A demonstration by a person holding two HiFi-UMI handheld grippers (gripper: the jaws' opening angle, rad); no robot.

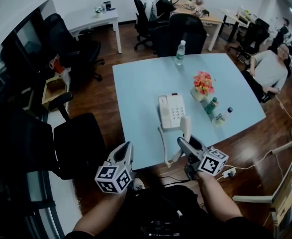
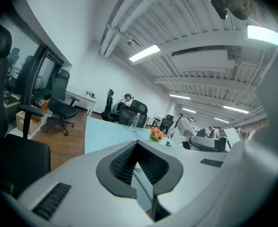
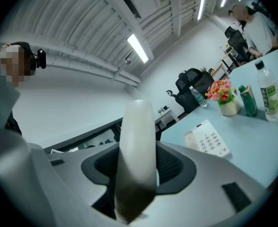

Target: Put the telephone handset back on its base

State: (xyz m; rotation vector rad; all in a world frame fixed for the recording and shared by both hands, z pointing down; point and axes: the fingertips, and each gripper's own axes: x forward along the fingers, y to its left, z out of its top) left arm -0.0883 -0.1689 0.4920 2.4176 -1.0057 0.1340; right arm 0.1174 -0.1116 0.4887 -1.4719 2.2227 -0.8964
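We face the pale blue table (image 1: 136,83); near its middle lies the telephone base (image 1: 171,111), its cradle bare. Our right gripper (image 1: 186,142) clamps the handset (image 1: 185,126) upright over the table's near edge, just short of the base. Our left gripper (image 1: 125,156), further left, is closed on nothing. We judge this the carrying step. The next move calls for tipping the handset flat and lining it over the cradle.

Head view looks steeply down on the table (image 1: 136,91); gripper views look low across it; right shares the telephone base (image 1: 171,110).
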